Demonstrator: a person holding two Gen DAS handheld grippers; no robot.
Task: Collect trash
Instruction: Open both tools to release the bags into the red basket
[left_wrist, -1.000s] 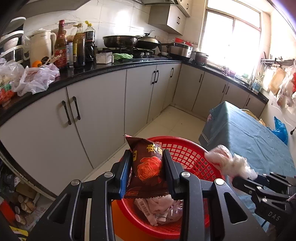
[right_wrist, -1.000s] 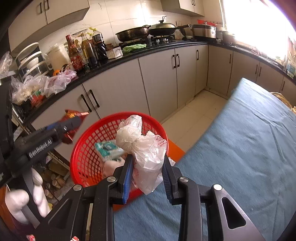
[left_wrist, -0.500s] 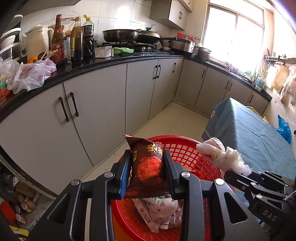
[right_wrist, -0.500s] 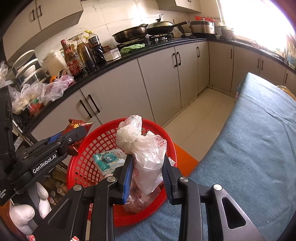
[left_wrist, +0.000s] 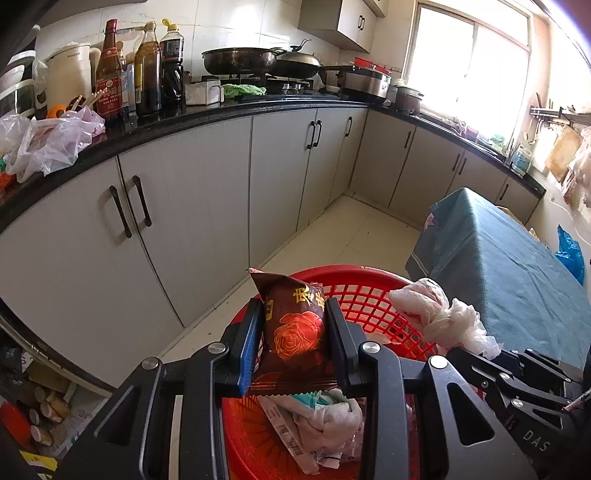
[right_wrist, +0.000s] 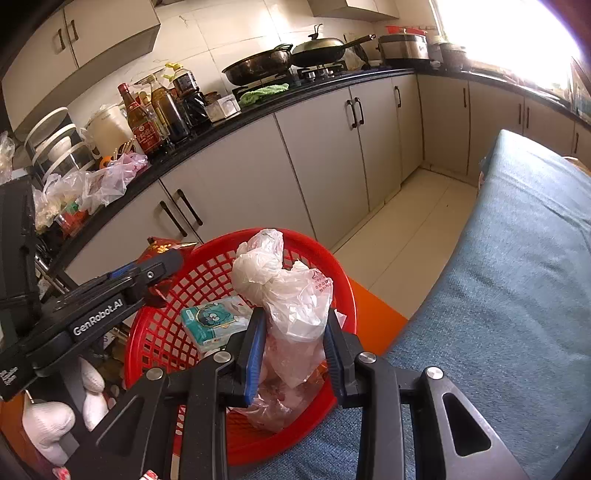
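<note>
Above a red mesh basket (left_wrist: 373, 295), the left gripper (left_wrist: 293, 332) is clenched on a dark brown snack packet (left_wrist: 295, 325) printed with an orange rose. Beside it on the right, the right gripper (right_wrist: 293, 343) pinches a crumpled white plastic bag (right_wrist: 291, 295) over the same basket, where a tissue pack (right_wrist: 214, 323) and wrappers already lie. A table under blue cloth (right_wrist: 517, 295) stands at the far right.

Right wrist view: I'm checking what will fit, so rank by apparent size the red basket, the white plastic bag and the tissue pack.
1. red basket
2. white plastic bag, though nearer the camera
3. tissue pack
</note>
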